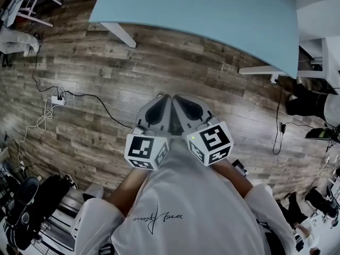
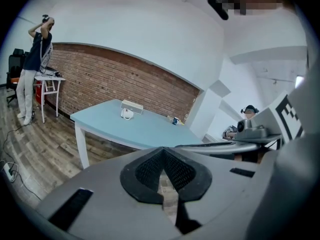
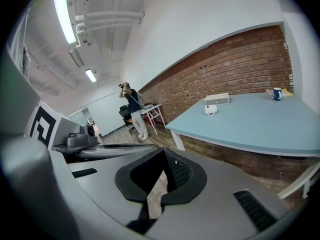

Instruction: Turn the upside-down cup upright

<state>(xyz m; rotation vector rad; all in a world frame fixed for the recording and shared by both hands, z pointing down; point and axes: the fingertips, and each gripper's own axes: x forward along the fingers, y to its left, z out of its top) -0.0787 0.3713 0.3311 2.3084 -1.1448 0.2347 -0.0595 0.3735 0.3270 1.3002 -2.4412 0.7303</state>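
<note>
both the left hand-held gripper (image 2: 164, 155) and right hand-held gripper (image 3: 163, 156) sit closed, empty, ribbed pads (image 2: 150, 171) touching.

1. Indoor illumination is bright, even and diffuse. The ceiling light strips (image 3: 64, 14) in the right gripper view are blown out to white glare.
2. Shadows are soft and weak.
3. Fisheye distortion bows straight edges in all views, and both gripper views have black vignetted corners.
4. The left gripper (image 2: 163, 156) and right gripper (image 3: 163, 155) bodies, close to the lens, render slightly soft.
</note>
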